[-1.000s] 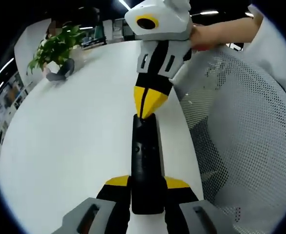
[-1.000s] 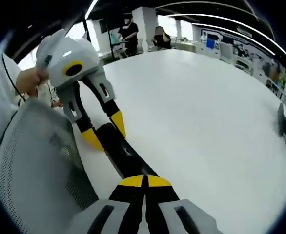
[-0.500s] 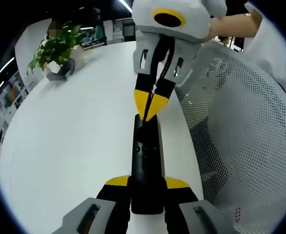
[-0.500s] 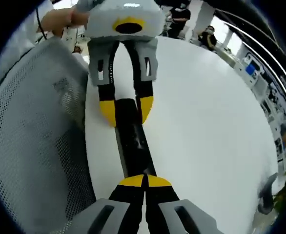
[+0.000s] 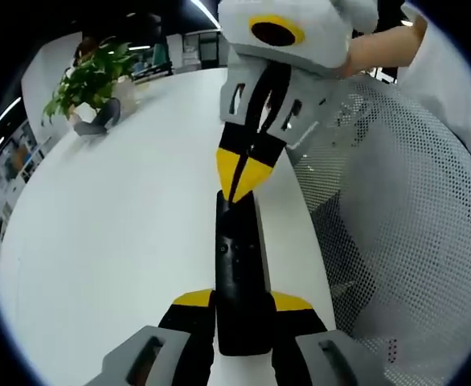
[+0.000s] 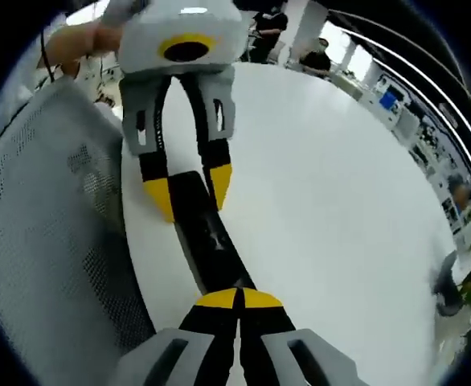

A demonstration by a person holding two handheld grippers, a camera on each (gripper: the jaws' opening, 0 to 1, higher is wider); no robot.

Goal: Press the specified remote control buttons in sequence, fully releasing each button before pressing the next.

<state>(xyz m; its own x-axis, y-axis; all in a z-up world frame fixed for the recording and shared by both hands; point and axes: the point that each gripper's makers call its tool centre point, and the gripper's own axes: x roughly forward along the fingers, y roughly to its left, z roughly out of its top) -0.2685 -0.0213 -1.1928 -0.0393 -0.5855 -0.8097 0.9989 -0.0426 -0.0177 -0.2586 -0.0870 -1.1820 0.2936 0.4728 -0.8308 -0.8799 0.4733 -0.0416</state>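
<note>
Remote control (image 5: 239,273), long and black, lies on the white table (image 5: 115,241) between the jaws of our left gripper (image 5: 241,304), which clamps its near end from both sides. Well off to the left of those jaws, at the table's far edge, we see a leafy potted plant (image 5: 89,79). Straight ahead of the left gripper, our right gripper (image 5: 237,186) comes down from above with its yellow tips pressed together, the point resting on the remote's far end. To the right of both grippers stands a white mesh chair back (image 5: 404,241), and a hand (image 5: 380,44) holds the right gripper's grey body.

From the right gripper view, the chair back (image 6: 51,265) sits to the left. The right gripper (image 6: 237,299) has its jaws closed on nothing, tips touching the remote (image 6: 207,241). Beyond it, the left gripper (image 6: 189,189) straddles the remote's other end, one yellow tip on each side. The table (image 6: 340,209) spreads away to the right.
</note>
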